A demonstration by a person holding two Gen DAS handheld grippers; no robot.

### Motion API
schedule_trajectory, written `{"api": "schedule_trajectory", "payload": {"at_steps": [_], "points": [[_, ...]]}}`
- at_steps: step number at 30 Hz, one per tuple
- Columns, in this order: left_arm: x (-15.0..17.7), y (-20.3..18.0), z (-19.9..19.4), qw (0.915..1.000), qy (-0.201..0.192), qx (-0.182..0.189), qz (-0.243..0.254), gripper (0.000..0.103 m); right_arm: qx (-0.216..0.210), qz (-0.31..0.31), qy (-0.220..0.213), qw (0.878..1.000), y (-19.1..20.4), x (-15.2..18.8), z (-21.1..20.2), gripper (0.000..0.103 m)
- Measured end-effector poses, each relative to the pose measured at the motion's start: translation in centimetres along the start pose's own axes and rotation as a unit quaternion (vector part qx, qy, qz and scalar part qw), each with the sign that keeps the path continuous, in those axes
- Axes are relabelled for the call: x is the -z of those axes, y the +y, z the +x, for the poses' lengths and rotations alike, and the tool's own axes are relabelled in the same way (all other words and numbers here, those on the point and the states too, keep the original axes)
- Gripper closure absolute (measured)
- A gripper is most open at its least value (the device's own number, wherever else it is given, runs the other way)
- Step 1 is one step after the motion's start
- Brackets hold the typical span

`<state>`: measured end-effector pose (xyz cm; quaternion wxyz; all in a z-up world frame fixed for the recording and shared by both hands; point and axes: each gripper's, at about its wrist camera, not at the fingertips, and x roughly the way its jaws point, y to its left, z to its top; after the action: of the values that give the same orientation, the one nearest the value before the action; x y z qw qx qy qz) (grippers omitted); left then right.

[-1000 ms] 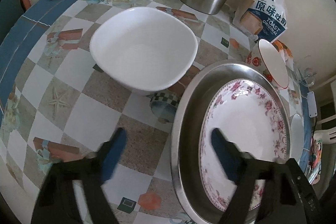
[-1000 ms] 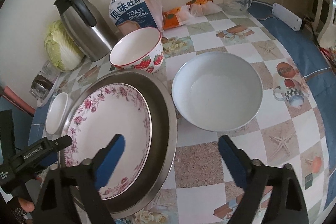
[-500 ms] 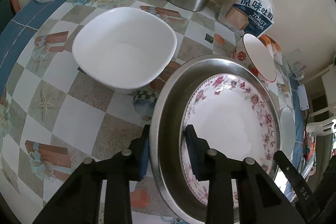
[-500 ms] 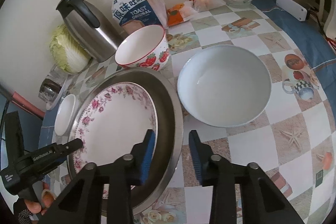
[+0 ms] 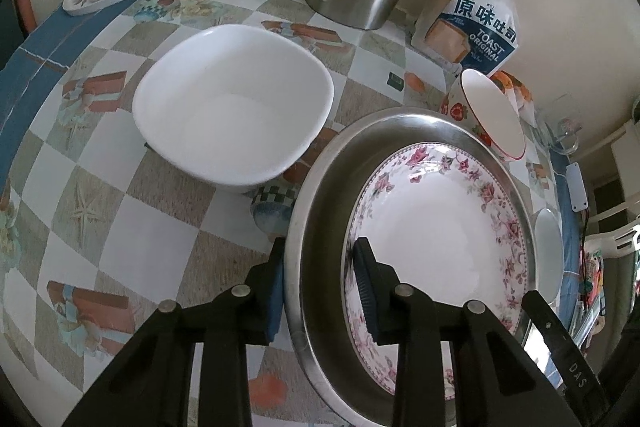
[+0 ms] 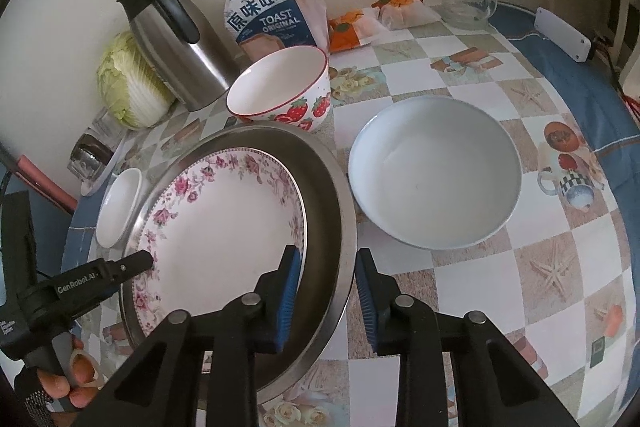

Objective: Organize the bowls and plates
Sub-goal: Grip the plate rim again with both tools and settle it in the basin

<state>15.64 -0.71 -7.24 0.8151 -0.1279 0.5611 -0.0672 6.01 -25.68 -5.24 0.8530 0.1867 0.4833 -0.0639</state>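
Left gripper [image 5: 320, 291]: jaws closed on the near rim of the steel basin [image 5: 316, 227], one pad outside the wall, one inside.
Right gripper [image 6: 326, 291]: jaws clamped across the opposite rim of the same basin, one pad each side.
Floral plate [image 6: 224, 219]: lying inside the basin, tilted against its wall.
White square bowl [image 5: 234, 107]: on the table [image 5: 100, 195], just beside the basin.
Round white bowl [image 6: 434, 171]: on the basin's other side.
Strawberry bowl [image 6: 284, 89]: behind the basin, near the toast bag [image 6: 268, 19] and kettle [image 6: 176, 39].
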Motion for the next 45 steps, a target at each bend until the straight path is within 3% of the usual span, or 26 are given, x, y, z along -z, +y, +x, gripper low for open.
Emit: {"api": "schedule_trajectory", "payload": {"at_steps": [10,24,30,40,42,44,45], "points": [[-0.5,0.2,0.1,0.9996,-0.026,-0.003,0.008,0.068,-0.003,-0.009,-0.014,1.0,0.6,0.2,0.3,0.073],[-0.7,0.2,0.2,0.9998,-0.019,-0.003,0.004,0.067,-0.011,-0.001,-0.01,1.0,0.4,0.0,0.4,0.072],[-0.6,0.0,0.0,0.9998,-0.012,-0.012,0.008,0.067,0.02,-0.02,-0.016,0.999,0.7,-0.4,-0.3,0.072],[-0.7,-0.5,-1.8,0.9988,-0.026,-0.032,0.024,0.067,0.021,-0.028,-0.044,0.998,1.7,-1.2,-2.6,0.072],[-0.6,-0.9,-2.0,0.9983,-0.028,-0.037,0.034,0.062,0.024,-0.038,-0.045,0.998,2.2,-1.2,-2.6,0.072],[-0.6,-1.3,-2.0,0.9979,-0.028,-0.04,0.043,0.052,0.027,-0.046,-0.041,0.998,2.6,-1.1,-2.4,0.063],[-0.5,-1.5,-2.1,0.9976,-0.029,-0.042,0.048,0.049,0.027,-0.048,-0.041,0.998,2.6,-1.1,-2.3,0.054]]}}
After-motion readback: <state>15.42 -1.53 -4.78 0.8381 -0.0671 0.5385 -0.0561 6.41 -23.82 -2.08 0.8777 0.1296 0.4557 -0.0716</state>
